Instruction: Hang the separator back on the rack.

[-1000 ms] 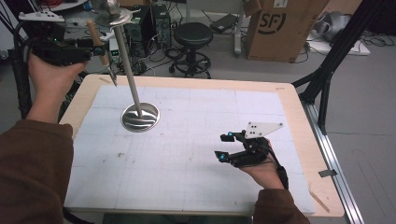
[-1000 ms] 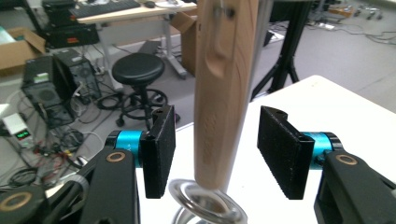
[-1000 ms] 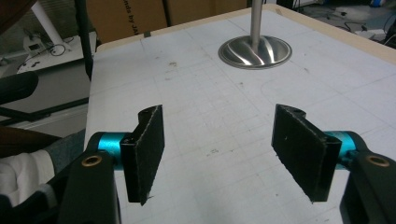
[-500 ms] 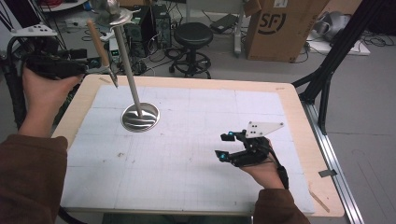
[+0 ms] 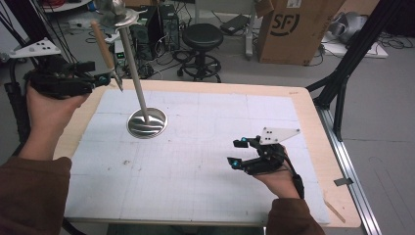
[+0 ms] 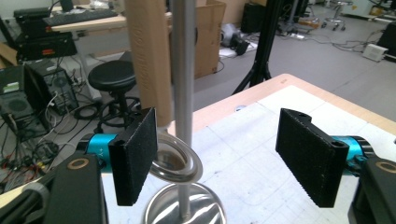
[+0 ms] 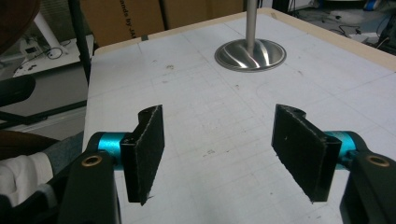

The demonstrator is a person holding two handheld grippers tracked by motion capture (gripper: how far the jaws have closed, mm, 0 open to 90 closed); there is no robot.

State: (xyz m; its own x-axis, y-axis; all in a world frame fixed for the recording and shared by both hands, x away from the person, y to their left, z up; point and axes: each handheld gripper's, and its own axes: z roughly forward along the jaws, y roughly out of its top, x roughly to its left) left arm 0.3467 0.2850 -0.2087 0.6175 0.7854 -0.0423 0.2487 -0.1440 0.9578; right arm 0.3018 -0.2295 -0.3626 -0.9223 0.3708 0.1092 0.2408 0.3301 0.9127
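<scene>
A steel stand with a round base and a thin pole rises at the back left of the white mat. A wooden-handled tool hangs tilted beside the pole, and its metal ring end lies close to the pole. My left gripper is level with the tool's lower end. Its jaws have just been opening; the ring sits beside the left pad, and neither pad presses on it. My right gripper rests on the mat at the front right, open with nothing in it.
The wood-rimmed table carries a thin wooden stick near its front right corner. Beyond the far edge stand a black stool, a cardboard box and computer gear. A black tripod leg stands at the right.
My left gripper has sunk and drawn slightly left, and its jaws have spread apart. The wooden-handled tool and the stand have kept their place. The right hand has not moved.
</scene>
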